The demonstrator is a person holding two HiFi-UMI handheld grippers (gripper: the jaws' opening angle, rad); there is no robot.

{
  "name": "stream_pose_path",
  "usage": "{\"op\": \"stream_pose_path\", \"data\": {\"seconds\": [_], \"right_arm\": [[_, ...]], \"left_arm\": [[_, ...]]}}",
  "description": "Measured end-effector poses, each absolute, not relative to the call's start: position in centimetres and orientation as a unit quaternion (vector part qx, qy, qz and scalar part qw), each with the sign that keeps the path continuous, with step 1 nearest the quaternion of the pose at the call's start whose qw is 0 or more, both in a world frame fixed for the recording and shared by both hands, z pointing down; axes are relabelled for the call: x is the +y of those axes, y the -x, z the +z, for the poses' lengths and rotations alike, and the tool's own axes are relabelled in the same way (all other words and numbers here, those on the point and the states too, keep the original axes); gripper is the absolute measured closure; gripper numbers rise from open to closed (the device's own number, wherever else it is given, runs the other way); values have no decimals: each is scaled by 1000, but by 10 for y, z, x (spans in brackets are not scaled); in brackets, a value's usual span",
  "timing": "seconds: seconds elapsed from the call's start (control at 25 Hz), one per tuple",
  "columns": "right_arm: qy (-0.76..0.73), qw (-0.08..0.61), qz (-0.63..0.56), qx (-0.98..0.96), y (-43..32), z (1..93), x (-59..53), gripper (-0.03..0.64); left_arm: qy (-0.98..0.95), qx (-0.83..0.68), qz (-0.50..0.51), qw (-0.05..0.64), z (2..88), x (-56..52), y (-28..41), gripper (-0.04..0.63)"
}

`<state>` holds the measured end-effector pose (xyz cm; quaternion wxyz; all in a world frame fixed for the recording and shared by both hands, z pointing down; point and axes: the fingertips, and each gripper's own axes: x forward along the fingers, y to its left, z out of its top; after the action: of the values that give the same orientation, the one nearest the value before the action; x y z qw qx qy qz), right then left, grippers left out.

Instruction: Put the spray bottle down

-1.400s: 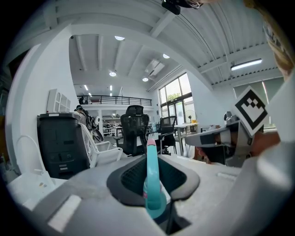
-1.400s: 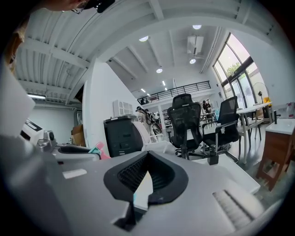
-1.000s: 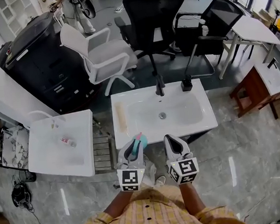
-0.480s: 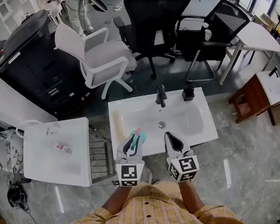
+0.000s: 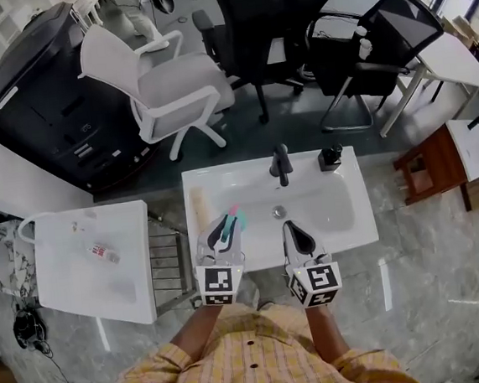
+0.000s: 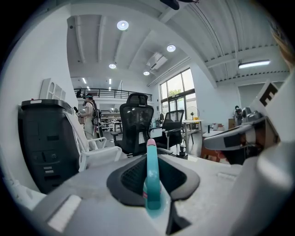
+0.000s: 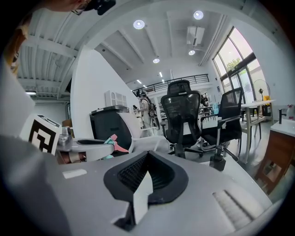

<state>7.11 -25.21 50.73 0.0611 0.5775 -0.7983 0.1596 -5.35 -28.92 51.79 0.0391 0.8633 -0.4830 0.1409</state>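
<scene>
A teal spray bottle [image 5: 237,222] with a pink tip is clamped upright between the jaws of my left gripper [image 5: 225,232], just over the left front part of the white sink [image 5: 344,231]. In the left gripper view the bottle [image 6: 151,180] stands between the black pads [image 6: 182,177]. My right gripper [image 5: 291,232] hovers beside it over the sink's front rim, jaws together and empty. From the right gripper view my right gripper [image 7: 146,159] shows closed pads, and the left gripper [image 7: 90,145] with the bottle's pink trigger [image 7: 113,143] is at the left.
A black faucet [image 5: 281,164] and a dark soap dispenser [image 5: 331,157] stand at the sink's back edge. A beige roll [image 5: 199,207] lies on its left ledge. A second white sink [image 5: 71,278] sits at the left. Office chairs [image 5: 170,88] stand beyond.
Both grippers have moved forward together, from just short of the sink's front edge to over its front rim. The bottle stays in the left gripper; neither pair of jaws has changed.
</scene>
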Motion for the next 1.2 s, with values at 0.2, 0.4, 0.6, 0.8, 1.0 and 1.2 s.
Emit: {"op": "stream_pose_path", "data": {"seconds": [0.2,0.4,0.6,0.8,1.0,1.2], "right_arm": [[-579,68,173,-794,-68,522,-268,615],[-585,74,183,-786,-68,533,-280,615],[-596,78,191,-776,-71,540,-290,615],[-601,85,197,-770,-70,549,-298,615],[-604,91,204,-765,-69,557,-305,615],[-607,96,213,-760,-68,565,-309,615]], "left_arm": [[-863,-481,148,45,529,-318,54,525],[-864,-477,153,48,541,-348,55,525],[-869,-467,157,47,552,-376,50,525],[-872,-459,162,47,564,-401,45,525],[-875,-451,168,52,578,-423,42,525],[-873,-451,173,61,593,-444,40,525]]}}
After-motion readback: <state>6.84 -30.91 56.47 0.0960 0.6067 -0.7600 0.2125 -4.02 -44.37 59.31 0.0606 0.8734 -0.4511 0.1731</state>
